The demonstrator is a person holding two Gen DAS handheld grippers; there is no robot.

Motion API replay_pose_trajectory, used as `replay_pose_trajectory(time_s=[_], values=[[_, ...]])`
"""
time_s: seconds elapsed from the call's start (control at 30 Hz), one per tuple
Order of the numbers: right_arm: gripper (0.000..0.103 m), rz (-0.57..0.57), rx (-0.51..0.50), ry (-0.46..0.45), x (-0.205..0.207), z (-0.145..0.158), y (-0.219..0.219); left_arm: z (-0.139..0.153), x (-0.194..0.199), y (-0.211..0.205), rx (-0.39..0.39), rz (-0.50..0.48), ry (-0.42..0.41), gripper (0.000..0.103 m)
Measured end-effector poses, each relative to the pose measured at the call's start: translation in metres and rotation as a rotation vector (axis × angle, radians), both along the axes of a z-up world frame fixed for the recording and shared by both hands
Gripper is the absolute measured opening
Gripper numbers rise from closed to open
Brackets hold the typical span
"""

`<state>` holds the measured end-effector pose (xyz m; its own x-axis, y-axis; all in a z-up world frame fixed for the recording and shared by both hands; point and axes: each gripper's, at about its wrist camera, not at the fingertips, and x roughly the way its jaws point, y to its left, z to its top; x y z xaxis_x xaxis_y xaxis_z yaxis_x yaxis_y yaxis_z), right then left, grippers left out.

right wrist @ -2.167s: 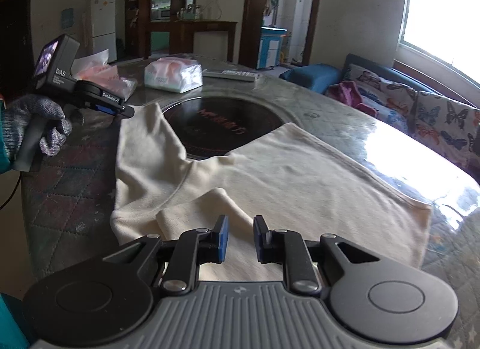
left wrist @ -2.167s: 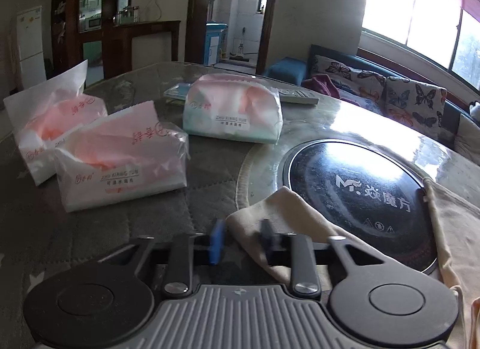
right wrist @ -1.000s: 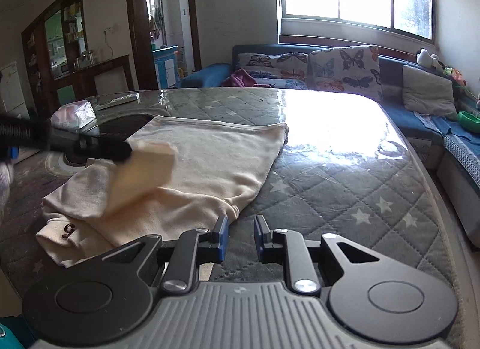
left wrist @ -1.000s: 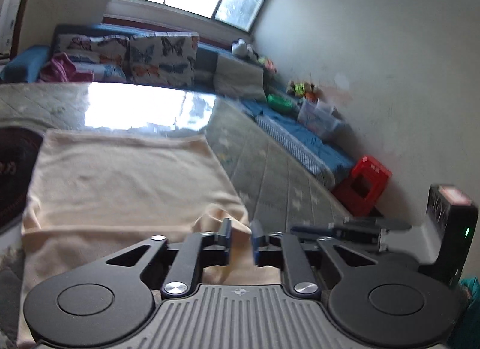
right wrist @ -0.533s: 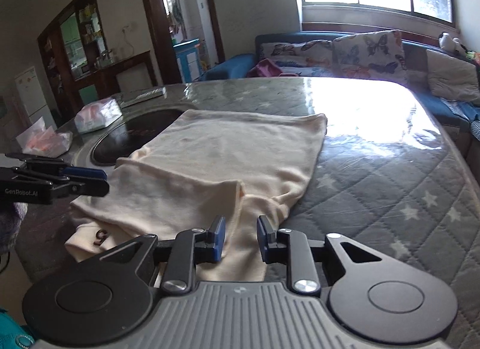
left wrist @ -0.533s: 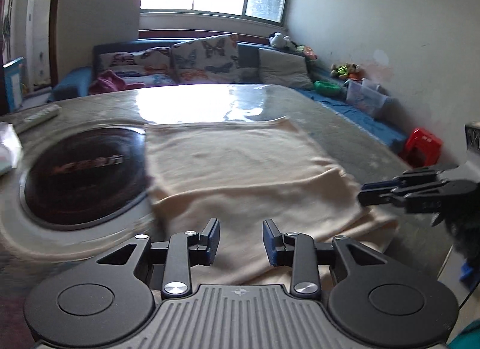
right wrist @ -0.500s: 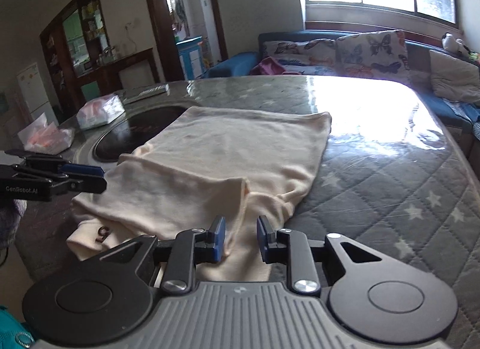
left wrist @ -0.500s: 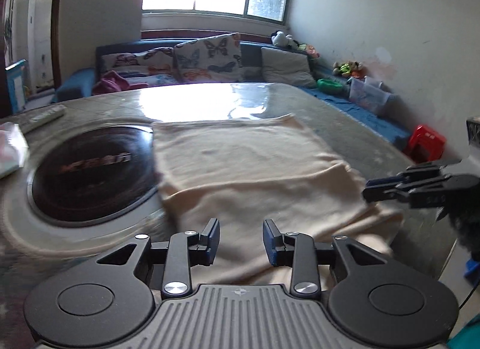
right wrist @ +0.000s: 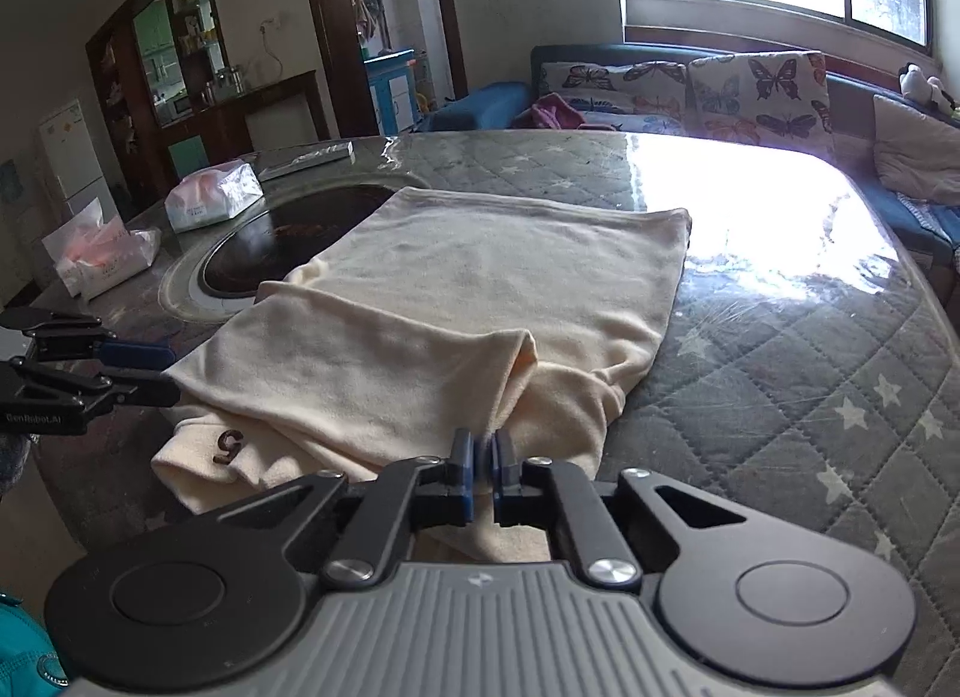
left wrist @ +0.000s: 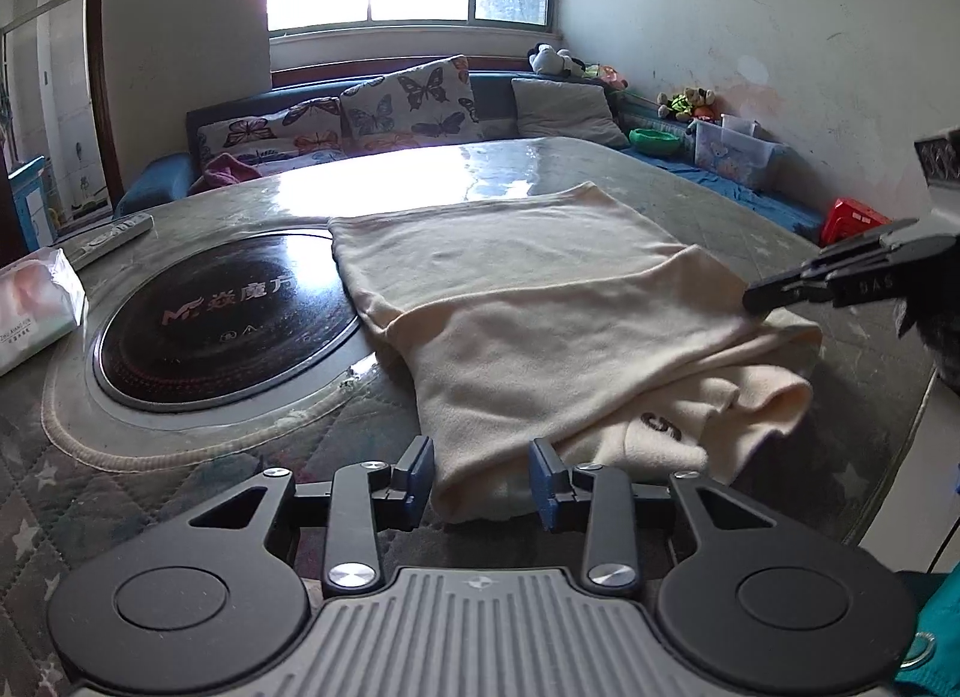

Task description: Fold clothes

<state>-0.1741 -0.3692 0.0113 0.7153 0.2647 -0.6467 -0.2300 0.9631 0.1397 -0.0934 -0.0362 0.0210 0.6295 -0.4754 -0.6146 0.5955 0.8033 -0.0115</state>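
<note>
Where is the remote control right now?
In the left wrist view, the remote control lies at the table's far left edge, behind the tissue pack.

Left gripper [left wrist: 482,472] jaws spread wide, right gripper [right wrist: 482,469] jaws nearly pressed together

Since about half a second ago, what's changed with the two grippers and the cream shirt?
The right gripper has closed from a narrow gap to nearly shut at the near edge of the cream shirt; whether it pinches cloth is hidden. The left gripper stays open at the shirt's near-left corner. The shirt keeps its folded shape, and the tissue packs and black cooktop have not moved.
</note>
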Motion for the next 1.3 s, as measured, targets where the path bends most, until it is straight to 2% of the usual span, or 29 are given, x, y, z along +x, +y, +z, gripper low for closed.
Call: replay_pose_trajectory(time_s=[0.03,0.07,0.1,0.13,0.3,0.43,0.57,0.67,0.83,1.03,1.17,1.3], values=[[0.004,-0.005,-0.001,-0.006,-0.001,0.002,0.0,-0.001,-0.001,0.001,0.005,-0.002,-0.006,0.018],[0.004,-0.005,-0.003,-0.006,-0.002,0.003,0.0,-0.001,-0.001,0.001,0.007,-0.005,-0.01,0.017],[0.004,-0.004,-0.006,-0.005,-0.003,0.003,0.0,-0.001,-0.001,0.002,0.004,-0.008,-0.013,0.01],[0.004,-0.003,-0.008,-0.004,-0.004,0.003,0.001,-0.001,-0.002,0.002,0.002,-0.011,-0.017,0.008],[0.008,-0.005,-0.015,-0.003,-0.009,0.006,0.0,0.002,0.003,0.005,0.003,-0.03,-0.006,0.009],[0.012,-0.028,-0.001,-0.018,-0.01,0.011,-0.009,0.015,0.006,0.011,-0.017,-0.063,-0.011,0.01],[0.013,-0.047,-0.007,-0.054,0.003,0.019,-0.014,0.027,0.016,0.012,-0.037,-0.059,-0.038,0.01],[0.013,-0.02,-0.034,-0.08,0.017,0.018,-0.004,0.031,0.031,0.004,-0.056,-0.044,-0.036,0.01],[0.013,0.062,-0.088,-0.102,0.033,0.01,0.019,0.023,0.061,-0.024,-0.082,-0.052,-0.011,0.01],[0.013,0.056,-0.15,-0.066,0.043,-0.008,0.018,-0.003,0.094,-0.041,-0.051,-0.028,0.048,0.009],[0.013,0.034,-0.158,-0.062,0.039,-0.009,0.006,-0.003,0.098,-0.032,-0.079,-0.005,0.066,0.01],[0.013,0.056,-0.16,-0.089,0.028,0.002,0.007,0.006,0.086,-0.033,-0.075,-0.031,0.036,0.01]])
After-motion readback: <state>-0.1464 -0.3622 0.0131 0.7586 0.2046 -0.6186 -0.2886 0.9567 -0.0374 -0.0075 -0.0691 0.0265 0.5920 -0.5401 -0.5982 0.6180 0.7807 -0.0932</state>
